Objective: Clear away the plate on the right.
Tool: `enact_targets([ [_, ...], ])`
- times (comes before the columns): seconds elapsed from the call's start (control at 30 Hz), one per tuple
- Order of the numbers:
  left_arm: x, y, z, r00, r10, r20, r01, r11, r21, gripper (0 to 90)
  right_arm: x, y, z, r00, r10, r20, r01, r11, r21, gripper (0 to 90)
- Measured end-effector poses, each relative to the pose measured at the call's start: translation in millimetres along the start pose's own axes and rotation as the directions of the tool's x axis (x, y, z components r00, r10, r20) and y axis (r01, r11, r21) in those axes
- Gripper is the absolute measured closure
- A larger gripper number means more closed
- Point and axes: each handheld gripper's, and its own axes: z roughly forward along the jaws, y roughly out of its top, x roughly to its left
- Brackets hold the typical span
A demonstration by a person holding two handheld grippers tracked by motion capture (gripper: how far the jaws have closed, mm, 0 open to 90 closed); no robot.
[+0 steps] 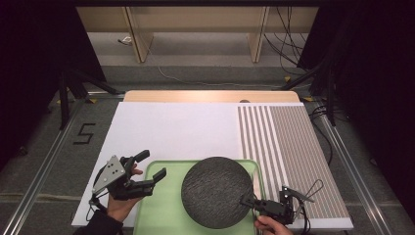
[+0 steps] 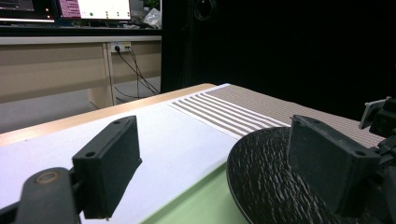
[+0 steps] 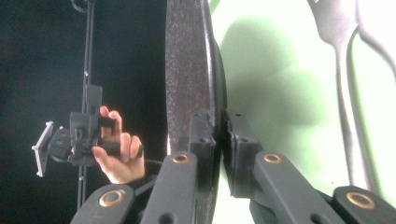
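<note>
A dark, rough-textured round plate (image 1: 215,191) hangs over a pale green tray (image 1: 156,210) near the table's front edge. My right gripper (image 1: 247,200) is shut on the plate's lower right rim. In the right gripper view the plate (image 3: 187,70) stands edge-on, with my right gripper (image 3: 218,135) pinching its rim between both pads. My left gripper (image 1: 152,165) stands open over the tray's left edge with nothing between its jaws. The left gripper view has the plate (image 2: 271,177) just beyond the right pad of my left gripper (image 2: 219,163).
The tray lies on a white mat (image 1: 171,127), with a brown striped mat (image 1: 288,152) to its right. A grey fork shape (image 3: 336,46) shows on the tray (image 3: 280,70) behind the plate. Wooden shelving and cables stand beyond the table's far edge.
</note>
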Motion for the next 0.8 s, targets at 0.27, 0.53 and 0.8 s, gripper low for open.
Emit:
enact_targets([
  [0.27, -0.2, -0.1, 0.2, 1.0000, 0.000, 0.000, 0.000, 1.0000, 0.000, 16.8, 0.7, -2.6, 8.8, 0.9998, -0.009, 0.020, 0.008, 1.000, 0.026, 83.4],
  [0.53, -0.2, -0.1, 0.1, 1.0000, 0.000, 0.000, 0.000, 1.0000, 0.001, 16.8, 0.8, -2.7, 15.2, 0.9989, -0.017, 0.043, 0.015, 0.999, 0.040, 83.1],
  [0.8, -0.2, -0.2, 0.1, 1.0000, 0.000, 0.001, 0.000, 1.0000, 0.002, 16.8, 0.6, -4.0, 23.0, 0.9974, -0.023, 0.068, 0.019, 0.998, 0.057, 82.6],
])
